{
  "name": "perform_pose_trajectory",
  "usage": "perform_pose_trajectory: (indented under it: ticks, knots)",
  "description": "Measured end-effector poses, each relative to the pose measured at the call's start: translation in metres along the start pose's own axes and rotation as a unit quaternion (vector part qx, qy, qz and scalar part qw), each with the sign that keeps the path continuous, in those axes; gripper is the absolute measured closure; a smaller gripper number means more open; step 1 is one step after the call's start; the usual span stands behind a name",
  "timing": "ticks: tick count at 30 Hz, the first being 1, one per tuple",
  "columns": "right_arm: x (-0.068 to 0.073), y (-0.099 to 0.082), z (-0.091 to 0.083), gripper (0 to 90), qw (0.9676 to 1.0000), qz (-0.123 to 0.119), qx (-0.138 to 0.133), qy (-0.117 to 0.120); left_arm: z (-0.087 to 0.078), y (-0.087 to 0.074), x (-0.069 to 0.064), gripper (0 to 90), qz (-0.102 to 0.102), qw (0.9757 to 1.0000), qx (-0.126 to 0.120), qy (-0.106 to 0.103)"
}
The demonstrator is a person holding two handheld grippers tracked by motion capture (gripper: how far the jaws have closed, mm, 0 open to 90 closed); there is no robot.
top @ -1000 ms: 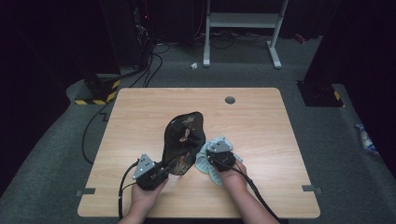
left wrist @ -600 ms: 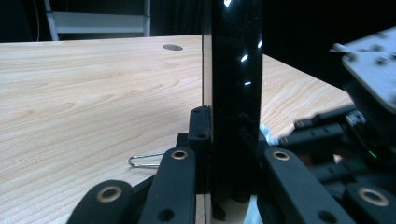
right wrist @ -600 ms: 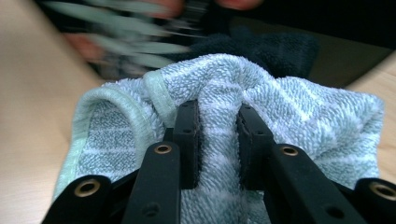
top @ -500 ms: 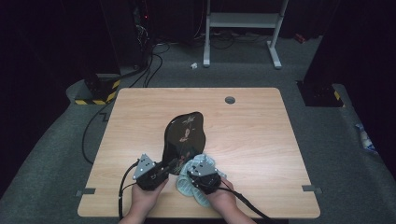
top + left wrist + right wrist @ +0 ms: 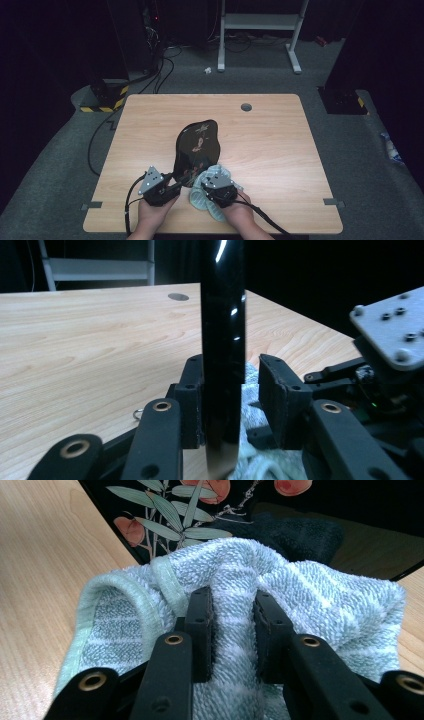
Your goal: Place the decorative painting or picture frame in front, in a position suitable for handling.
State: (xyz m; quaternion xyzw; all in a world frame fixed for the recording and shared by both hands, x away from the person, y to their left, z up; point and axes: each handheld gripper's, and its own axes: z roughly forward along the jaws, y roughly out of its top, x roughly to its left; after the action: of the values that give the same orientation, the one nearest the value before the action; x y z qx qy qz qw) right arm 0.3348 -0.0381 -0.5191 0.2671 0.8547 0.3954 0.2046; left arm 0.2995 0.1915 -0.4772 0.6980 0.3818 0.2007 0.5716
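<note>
A glossy black tray (image 5: 197, 145) painted with leaves and flowers sits mid-table, its near end at my grippers. In the left gripper view the tray's edge (image 5: 222, 340) rises upright between the jaws. My left gripper (image 5: 175, 186) (image 5: 235, 390) has just been opening: one pad still touches the tray and the other stands apart from it. My right gripper (image 5: 210, 189) (image 5: 232, 625) is shut on a bunched pale green towel (image 5: 202, 200) (image 5: 310, 595). The towel lies against the tray's painted face (image 5: 200, 510).
The wooden table (image 5: 280, 150) has a round cable hole (image 5: 246, 107) near its far edge. Cables trail from both grippers over the near edge. The right gripper's grey plate (image 5: 390, 335) is close beside my left jaws.
My right hand has slid left with the towel to the tray's near end, close beside the left gripper. The left hand has stayed in place.
</note>
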Motion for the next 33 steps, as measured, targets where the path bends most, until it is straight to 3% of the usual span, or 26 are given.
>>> perform_pose_trajectory:
  ticks: [7,21,33]
  knots:
    - [-0.005,0.0,0.001,71.8,1.0,0.001,0.003,-0.005,-0.013,-0.002,0.0,63.4,0.013,0.9999,0.008,0.001]
    - [-0.025,-0.001,0.005,71.7,0.9995,0.008,0.01,-0.028,-0.029,0.005,0.001,67.3,0.02,0.9997,-0.013,0.004]
    - [-0.03,-0.004,0.004,71.7,0.9994,0.007,0.011,-0.033,-0.046,0.012,0.006,75.8,0.022,0.999,-0.037,0.013]
